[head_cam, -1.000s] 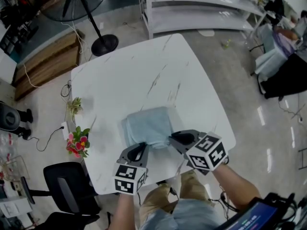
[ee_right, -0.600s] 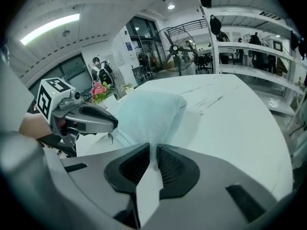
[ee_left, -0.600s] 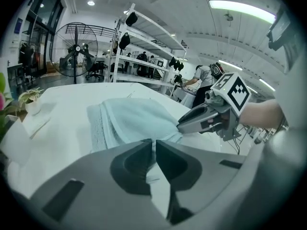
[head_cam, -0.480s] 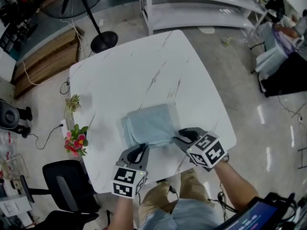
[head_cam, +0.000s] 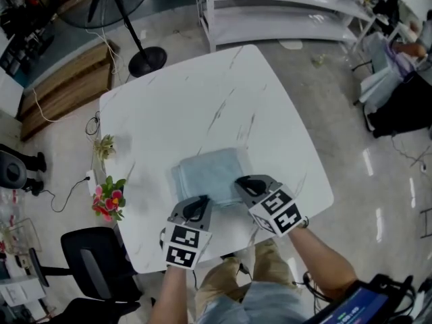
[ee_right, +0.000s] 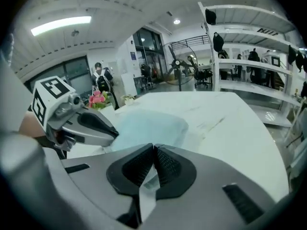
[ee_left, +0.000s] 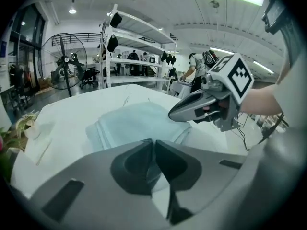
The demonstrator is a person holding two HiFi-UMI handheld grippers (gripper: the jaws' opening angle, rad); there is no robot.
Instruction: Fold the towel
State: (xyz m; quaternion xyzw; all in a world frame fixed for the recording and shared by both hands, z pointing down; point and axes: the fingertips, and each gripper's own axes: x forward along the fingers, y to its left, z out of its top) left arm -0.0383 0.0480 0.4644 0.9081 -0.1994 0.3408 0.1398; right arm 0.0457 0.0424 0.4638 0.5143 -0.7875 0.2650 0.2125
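Here, in the head view, the folded towel (head_cam: 210, 174) lies on the near part of the white table (head_cam: 182, 113). The left gripper (head_cam: 200, 206) is at its near edge, and the right gripper (head_cam: 241, 183) has shifted left onto its near right corner since a second ago. In the left gripper view the jaws are pressed together on the towel's near hem, and in the right gripper view they are likewise closed, pinching cloth.

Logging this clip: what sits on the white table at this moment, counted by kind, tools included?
Towel, light blue, folded: 1
Tools, each shut on the towel's near edge: 2 (left tool, right tool)
Total: 3
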